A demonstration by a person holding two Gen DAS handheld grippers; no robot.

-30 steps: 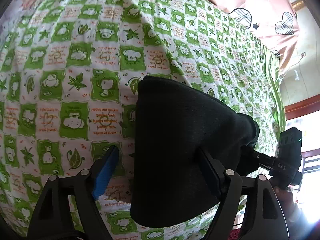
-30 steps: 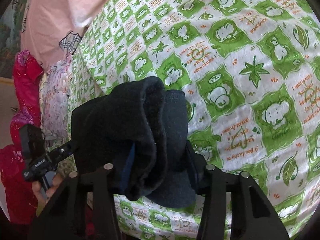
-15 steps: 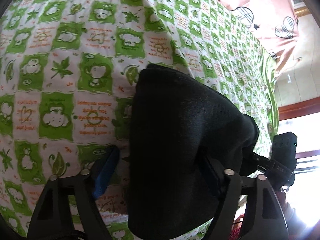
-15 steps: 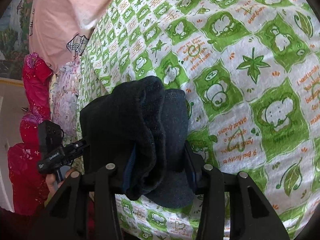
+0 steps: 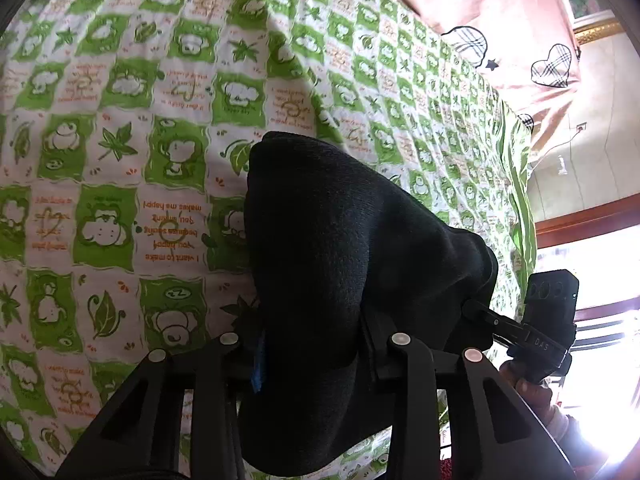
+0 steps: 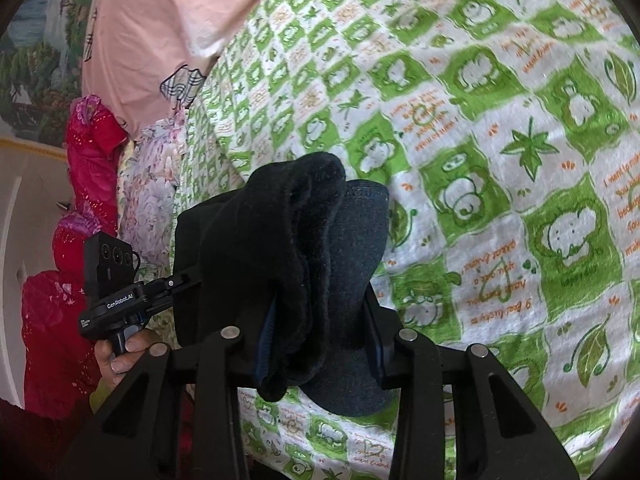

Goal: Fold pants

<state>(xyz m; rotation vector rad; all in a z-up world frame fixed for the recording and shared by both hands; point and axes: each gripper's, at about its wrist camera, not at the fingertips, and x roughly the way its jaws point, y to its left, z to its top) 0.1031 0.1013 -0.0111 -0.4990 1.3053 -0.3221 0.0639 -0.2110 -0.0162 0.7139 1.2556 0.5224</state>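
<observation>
A: Left wrist view. The left gripper (image 5: pixel 312 354) points down at a bed. The pants (image 5: pixel 344 264), black and folded into a thick bundle, sit between its jaws. Jaws are closing; the blue pad on one side meets the cloth edge, the other finger is pressed into the fabric.

B: Clamped, then?

A: Both sides touch the cloth, so yes, clamped on the pants while the jaws draw in. The bundle lies on the bedspread (image 5: pixel 120 160), green and white checks with leaves and cartoon animals.

B: Right wrist view. The right gripper (image 6: pixel 316 344) has the other end of the pants (image 6: pixel 304 264). Several layers show here: a fuzzy black fold on top and a smoother dark blue layer beside it. Jaws closing on the stack, pads hard against both sides.

A: I see the right gripper (image 5: pixel 548 320) from my side too, at the far end of the bundle, with a hand (image 5: pixel 524 384) on its handle.

B: Likewise the left gripper (image 6: pixel 116 292) in mine, held by a hand (image 6: pixel 124 352) low at the left.

A: Beyond the bedspread, a pink sheet (image 5: pixel 480 12) with plaid hearts.

B: Same pink sheet (image 6: pixel 160 20) here. Left of it, red floral bedding (image 6: pixel 88 152) is piled at the bed's edge.
</observation>
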